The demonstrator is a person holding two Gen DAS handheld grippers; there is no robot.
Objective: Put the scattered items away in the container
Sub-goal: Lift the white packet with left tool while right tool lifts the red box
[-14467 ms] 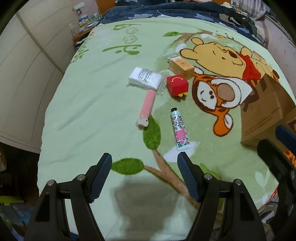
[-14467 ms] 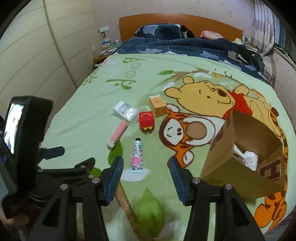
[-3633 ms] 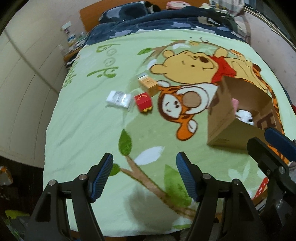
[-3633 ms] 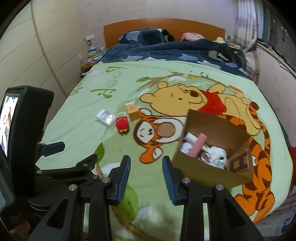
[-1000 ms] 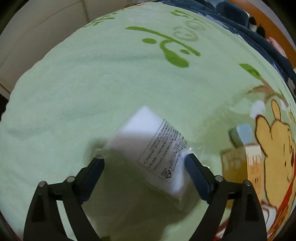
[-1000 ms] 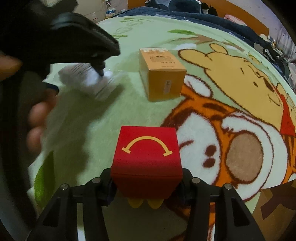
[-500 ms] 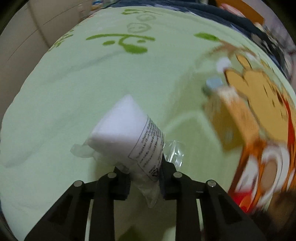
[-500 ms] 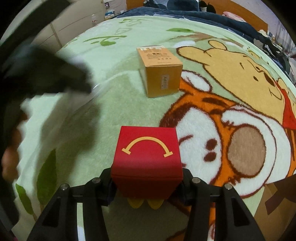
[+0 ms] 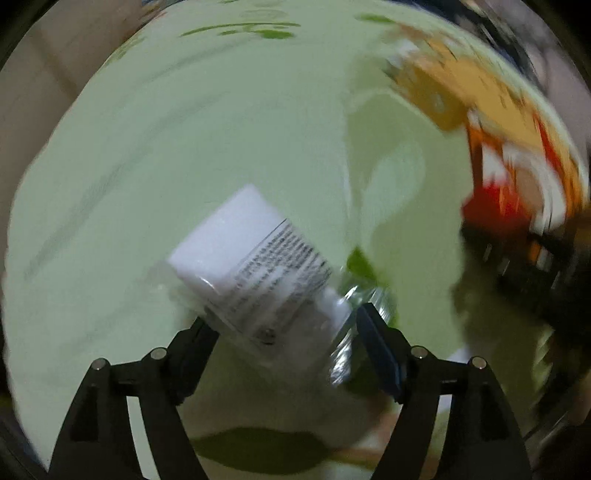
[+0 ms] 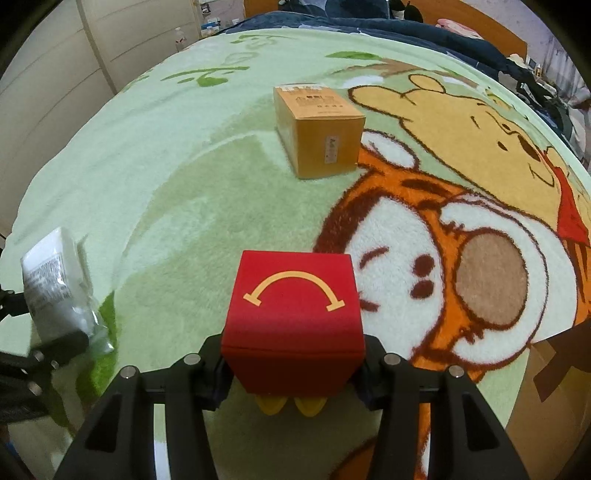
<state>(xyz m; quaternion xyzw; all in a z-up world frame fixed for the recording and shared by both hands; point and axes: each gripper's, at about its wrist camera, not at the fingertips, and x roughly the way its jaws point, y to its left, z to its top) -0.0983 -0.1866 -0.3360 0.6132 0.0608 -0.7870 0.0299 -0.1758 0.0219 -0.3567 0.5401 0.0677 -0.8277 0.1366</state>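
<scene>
A white plastic-wrapped packet (image 9: 251,254) sits tilted between the jaws of my left gripper (image 9: 284,328), lifted off the green blanket. The jaws are opening, and both pads still touch the packet and its wrap. The left wrist view is blurred by motion. The right wrist view shows the same packet (image 10: 51,280) at the far left. My right gripper (image 10: 291,354) is shut on a red box (image 10: 291,295) with a yellow arch, held just above the blanket. An orange carton (image 10: 321,129) lies on the blanket farther back. The cardboard container does not show clearly.
The bed is covered by a green cartoon blanket (image 10: 166,166) with a bear and a tiger print at the right. Dark bedding (image 10: 369,18) lies at the head end. Pale wardrobe doors (image 10: 55,74) stand along the left side.
The left gripper pinched the white packet, lifted it and swung it toward the red box, and its jaws now stand wider. The right gripper kept still with the red box.
</scene>
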